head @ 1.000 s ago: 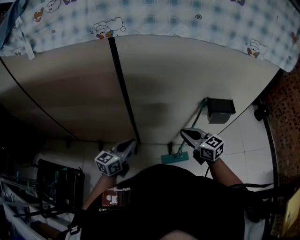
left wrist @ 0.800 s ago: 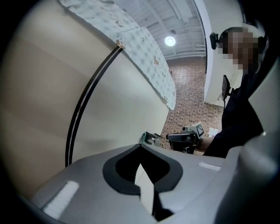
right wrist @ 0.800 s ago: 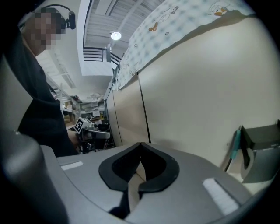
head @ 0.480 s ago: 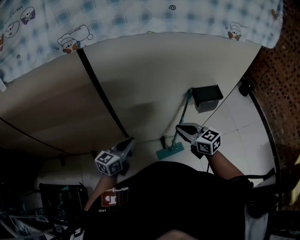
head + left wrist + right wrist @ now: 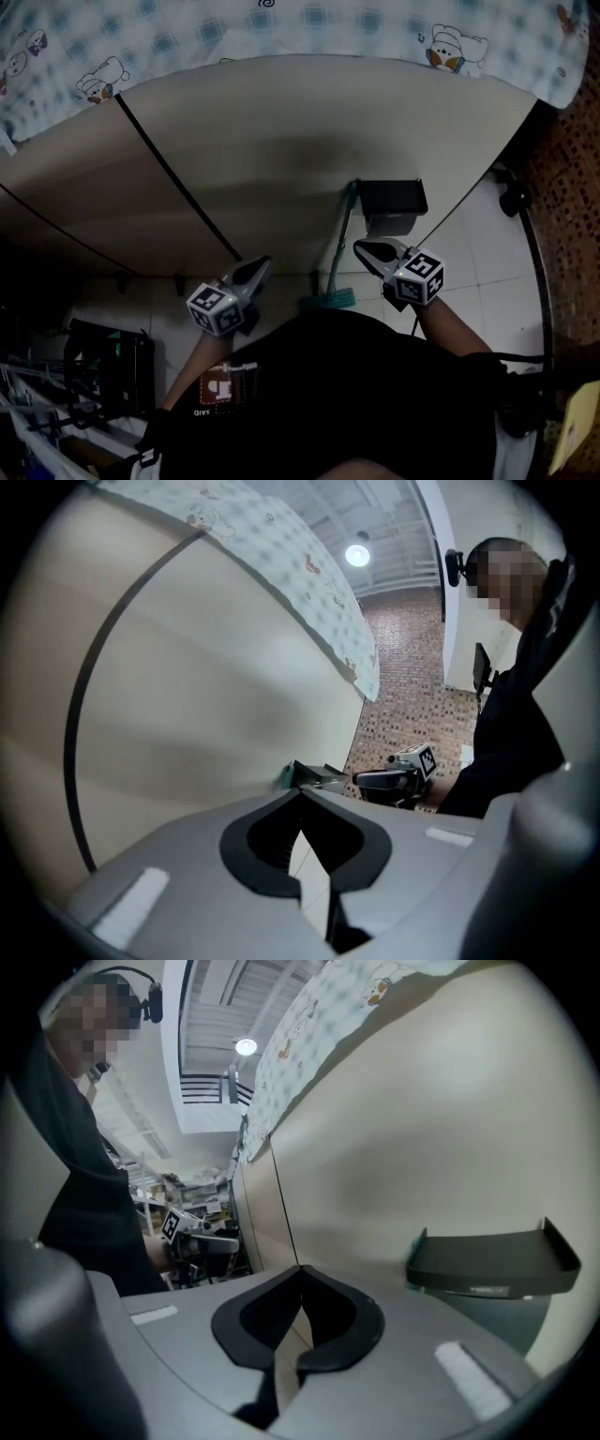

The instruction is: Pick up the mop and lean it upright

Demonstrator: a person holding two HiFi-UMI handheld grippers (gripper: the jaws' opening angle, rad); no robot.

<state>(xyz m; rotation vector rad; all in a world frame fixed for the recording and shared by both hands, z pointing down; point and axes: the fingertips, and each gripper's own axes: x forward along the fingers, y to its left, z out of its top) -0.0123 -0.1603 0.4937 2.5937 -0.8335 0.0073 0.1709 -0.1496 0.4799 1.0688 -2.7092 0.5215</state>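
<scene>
low by the wall (image 5: 281,141), only the head view shows the mop head (image 5: 326,302); left claw (image 5: 262,266) and right claw (image 5: 360,249) closed, empty.

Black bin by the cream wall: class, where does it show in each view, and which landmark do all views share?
Head view: black bin right of centre, against the wall.
Left gripper view: bin small, just below centre.
Right gripper view: bin large, at right.
Shared landmark: cartoon-print cloth along the wall's top.
</scene>
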